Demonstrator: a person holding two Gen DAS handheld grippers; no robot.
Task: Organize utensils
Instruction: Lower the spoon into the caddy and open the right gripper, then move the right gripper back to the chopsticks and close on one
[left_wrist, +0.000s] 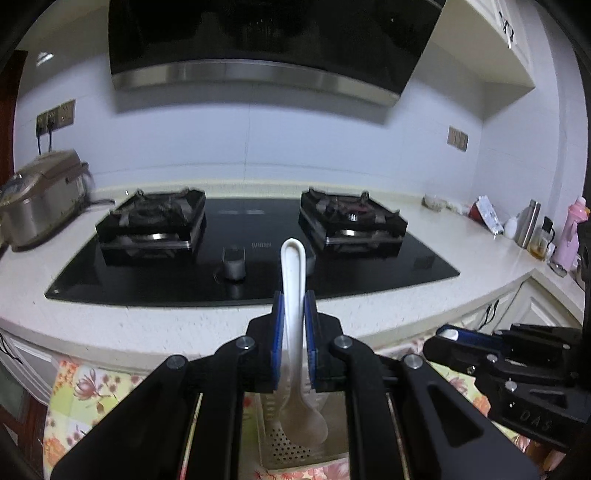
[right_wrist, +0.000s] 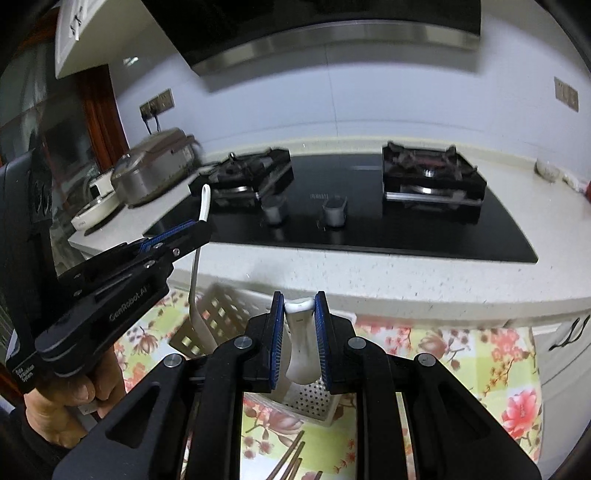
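Black linkage arms fill the bottom of each wrist view. In the left view, the left tool (left_wrist: 294, 295) has its blue pads pinched on the handle of a long white plastic spoon (left_wrist: 293, 280), which stands nearly upright: the handle's rounded end rises above the fingertips, and the bowl hangs below, over a pale perforated utensil basket (left_wrist: 284, 448). Whether the bowl touches the basket floor cannot be told. The basket sits on a floral cloth (left_wrist: 85, 391) covering a low surface in front of the kitchen counter (left_wrist: 155, 325).

In the right view, the right tool (right_wrist: 299, 299) is pressed onto a shorter, thicker white ceramic spoon (right_wrist: 301, 350), gripped by its handle with the handle end just showing between the fingertips. That spoon hangs over the same basket (right_wrist: 221, 314), whose slotted side wall shows to the left. The left tool (right_wrist: 184, 230) also appears at the left of this view, held by a person's hand (right_wrist: 74, 398), with the long spoon (right_wrist: 195, 295) reaching down toward the basket. Brown chopsticks (right_wrist: 291, 461) lie on the cloth at the lower edge, just outside the basket.

Behind, a black glass gas hob (left_wrist: 258, 273) with two burners is set into the counter, a rice cooker (left_wrist: 40, 199) stands to its left, and bottles (left_wrist: 528, 221) cluster at the right.
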